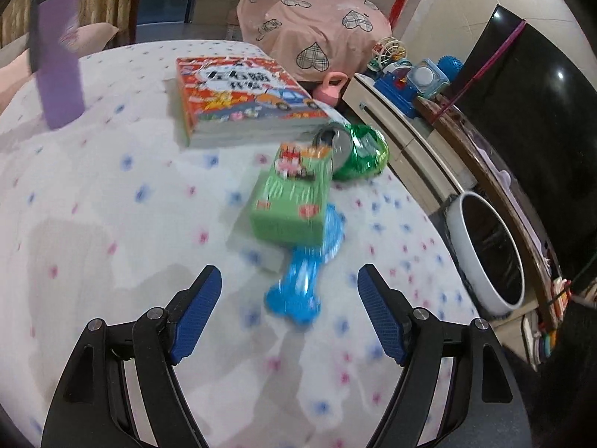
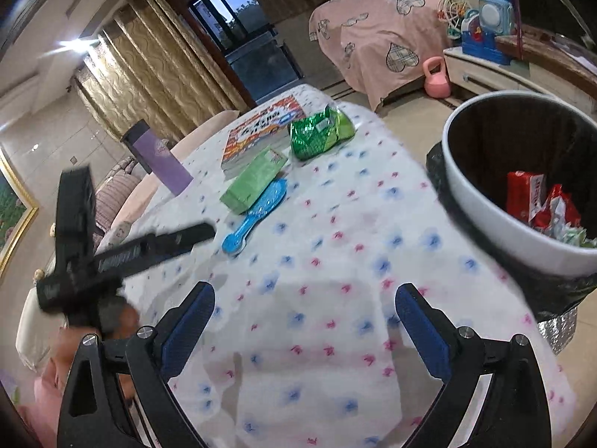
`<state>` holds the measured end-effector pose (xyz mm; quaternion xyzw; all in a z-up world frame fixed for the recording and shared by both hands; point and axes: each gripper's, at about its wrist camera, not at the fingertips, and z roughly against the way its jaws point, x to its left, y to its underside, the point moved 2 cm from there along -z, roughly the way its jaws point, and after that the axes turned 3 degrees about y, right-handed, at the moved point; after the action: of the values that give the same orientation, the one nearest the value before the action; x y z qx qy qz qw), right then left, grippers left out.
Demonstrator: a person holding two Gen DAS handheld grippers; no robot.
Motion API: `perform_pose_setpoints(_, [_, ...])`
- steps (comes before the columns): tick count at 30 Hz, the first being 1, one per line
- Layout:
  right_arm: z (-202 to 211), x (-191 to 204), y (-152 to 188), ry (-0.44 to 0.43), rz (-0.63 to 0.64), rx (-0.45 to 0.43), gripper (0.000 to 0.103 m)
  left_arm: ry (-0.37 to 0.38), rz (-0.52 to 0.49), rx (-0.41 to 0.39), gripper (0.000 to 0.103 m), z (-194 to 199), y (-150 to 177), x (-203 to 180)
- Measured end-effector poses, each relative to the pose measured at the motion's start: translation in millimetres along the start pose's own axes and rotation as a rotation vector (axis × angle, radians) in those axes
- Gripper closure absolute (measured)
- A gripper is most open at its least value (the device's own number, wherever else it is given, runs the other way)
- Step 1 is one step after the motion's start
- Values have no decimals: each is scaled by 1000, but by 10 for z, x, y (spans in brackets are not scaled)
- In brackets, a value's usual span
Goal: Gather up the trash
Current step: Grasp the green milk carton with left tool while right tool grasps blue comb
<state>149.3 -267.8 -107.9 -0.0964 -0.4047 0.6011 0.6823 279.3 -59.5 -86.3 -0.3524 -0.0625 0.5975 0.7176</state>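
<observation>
On the flowered tablecloth (image 1: 112, 186) lie a green carton (image 1: 291, 198), a crushed green foil bag (image 1: 362, 153) and a blue plastic brush (image 1: 302, 276). My left gripper (image 1: 289, 280) is open and empty, its fingers either side of the brush handle, just short of it. In the right wrist view the carton (image 2: 255, 181), foil bag (image 2: 317, 136) and brush (image 2: 257, 212) lie far ahead. My right gripper (image 2: 304, 298) is open and empty above the cloth. The white trash bin (image 2: 496, 224) with a black liner holds red wrappers (image 2: 537, 201). The left gripper's body (image 2: 112, 257) shows at the left.
A picture book (image 1: 242, 97) lies behind the carton and a purple tumbler (image 1: 59, 71) stands at the far left. The bin (image 1: 485, 257) stands off the table's right edge, beside a low cabinet (image 1: 406, 138) with toys and a TV (image 1: 533, 119).
</observation>
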Motion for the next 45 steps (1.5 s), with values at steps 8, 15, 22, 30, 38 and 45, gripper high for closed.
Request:
perform_pose_setpoints(8, [-47,-10,-43,1,-7,4,5,-41,-37,24,20,-402,-322,-9])
perform_pose_setpoints(15, [-117,33,-108,3,5,5,5,-44,-61,5,52,-320,-270,92])
perform_pose_setpoints(22, [-338,314,-219,-3,66,12,13,-25,48,-76,52,363,50,488])
perform_pose_setpoints(30, [-854,621,-405,65,73,41,22,-57,137,-119,52,690,476,861])
perform_pose_setpoints(38, [-1321,854,-521,236,133,55,24,-30,141,-112,52,621,569,914])
perform_pose_setpoints(45, [-1357,733,-610,318,152,42,68,-34,125,-68,51,520,657,924])
